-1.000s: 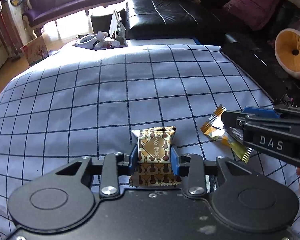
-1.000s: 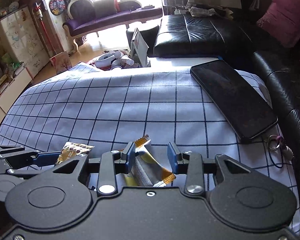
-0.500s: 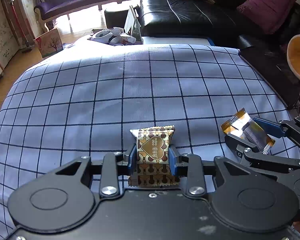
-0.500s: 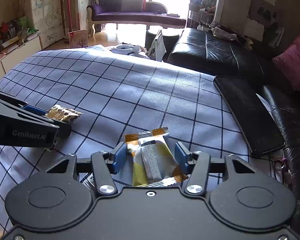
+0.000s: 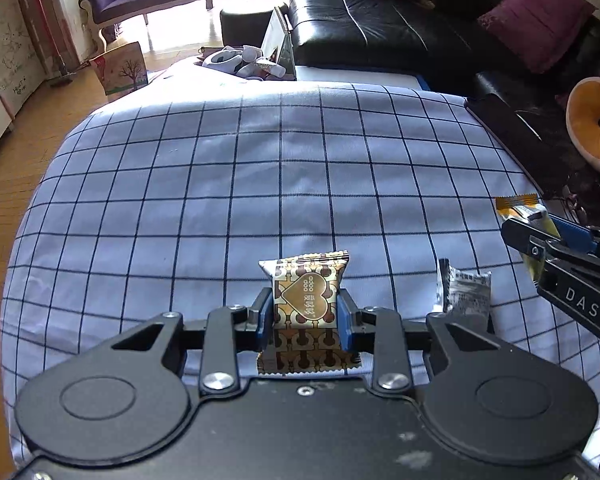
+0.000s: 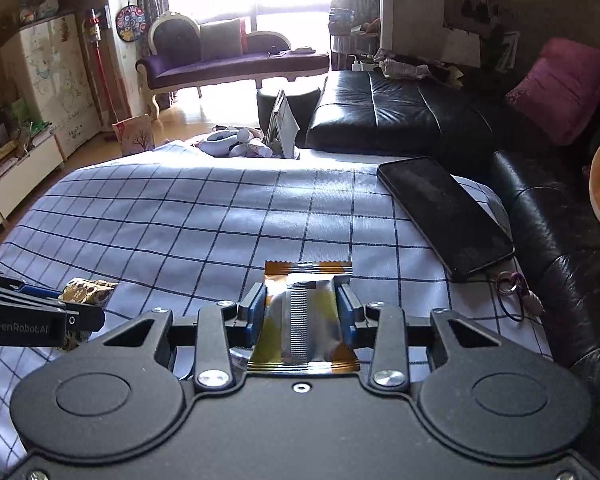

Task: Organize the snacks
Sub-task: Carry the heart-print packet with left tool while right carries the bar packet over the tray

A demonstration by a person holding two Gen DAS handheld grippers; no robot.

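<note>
We have a snack in each tool, which suits sorting two packets at once. The left tool (image 5: 305,314) is clamped on the brown heart-print packet (image 5: 305,300), its blue pads pressing the packet's two sides near the middle so it sits upright between them above the checked cloth (image 5: 260,184). The right tool (image 6: 300,312) has the gold-and-silver packet (image 6: 302,312) between its pads; its jaws are closing at this moment, and the pads appear to press the wrapper's edges, seam side up. A third snack, the small silver sachet (image 5: 466,290), lies on the cloth just right of the left tool, untouched. A dark flat slab (image 6: 444,212), probably a tablet, rests at the surface's far right edge. We judge both packets are being carried toward a common spot, though no container shows.
</note>
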